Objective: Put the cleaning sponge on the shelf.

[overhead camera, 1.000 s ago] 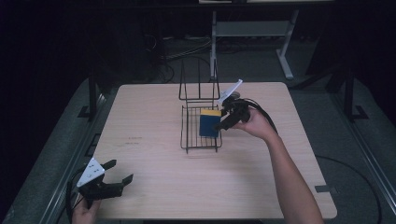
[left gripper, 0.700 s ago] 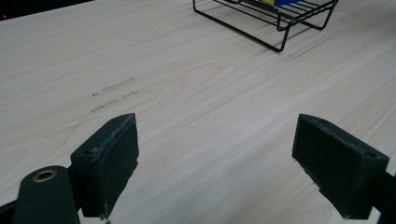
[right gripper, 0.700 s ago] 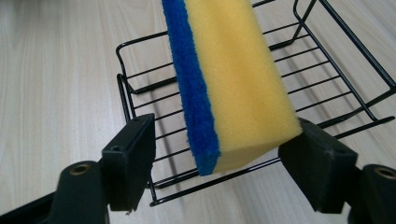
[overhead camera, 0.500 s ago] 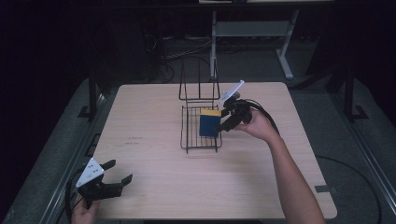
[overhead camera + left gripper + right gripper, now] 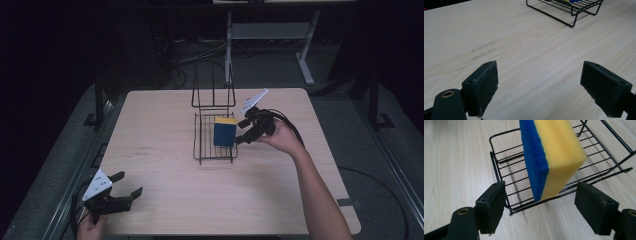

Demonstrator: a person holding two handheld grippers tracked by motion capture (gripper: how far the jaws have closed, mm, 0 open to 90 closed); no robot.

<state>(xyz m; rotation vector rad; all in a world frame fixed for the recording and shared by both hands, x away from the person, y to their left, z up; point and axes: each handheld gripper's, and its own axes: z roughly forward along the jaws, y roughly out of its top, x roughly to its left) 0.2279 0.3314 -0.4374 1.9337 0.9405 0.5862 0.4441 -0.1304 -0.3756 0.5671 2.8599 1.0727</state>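
Your right gripper (image 5: 540,202) stands wide open, holding nothing, just short of the sponge (image 5: 552,155), which stands on edge in the wire rack (image 5: 599,152). Brush it and it may topple; your jaws could also snag the rim wires. Your left gripper (image 5: 122,192) idles open at the near table (image 5: 165,150) corner.

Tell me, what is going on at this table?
A person holds a two-jaw gripper in each hand over a light wooden table. The right gripper sits beside a black wire rack, its jaws open and apart from a blue and yellow sponge that stands on edge in the rack. The left gripper rests near the table's front left corner, jaws wide open over bare wood, holding nothing.
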